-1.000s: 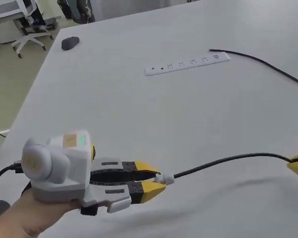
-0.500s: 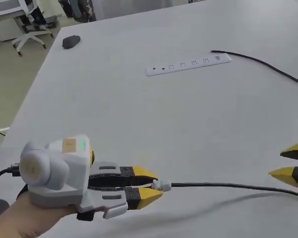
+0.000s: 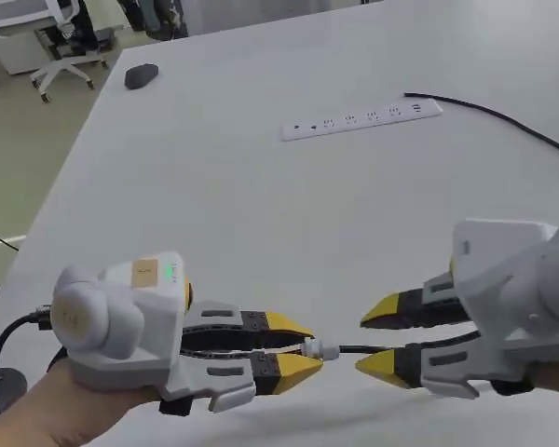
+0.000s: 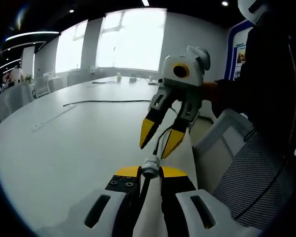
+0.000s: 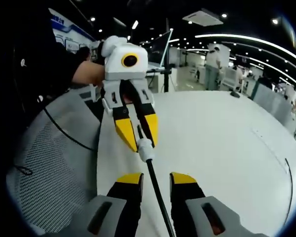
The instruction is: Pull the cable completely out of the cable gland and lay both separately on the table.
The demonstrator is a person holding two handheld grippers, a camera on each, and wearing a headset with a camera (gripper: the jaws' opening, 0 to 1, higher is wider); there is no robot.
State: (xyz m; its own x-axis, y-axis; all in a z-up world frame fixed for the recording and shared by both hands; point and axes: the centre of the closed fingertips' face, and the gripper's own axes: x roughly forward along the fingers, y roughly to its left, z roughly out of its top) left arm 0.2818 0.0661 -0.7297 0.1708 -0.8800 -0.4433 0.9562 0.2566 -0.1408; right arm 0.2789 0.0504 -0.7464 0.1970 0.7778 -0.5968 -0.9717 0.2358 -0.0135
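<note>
Above the worktop (image 3: 261,205), the left gripper (image 3: 303,348) is clamping the gland (image 3: 320,351). From the gland the cable (image 3: 354,350) is running between the parted jaws of the right gripper (image 3: 365,344), just beside the gland. Closing off-centre, they risk missing the thin cable or nipping the gland.

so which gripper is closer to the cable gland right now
Left. The left gripper is shut on the cable gland at its jaw tips; the right gripper is open, straddling the cable just short of it.
</note>
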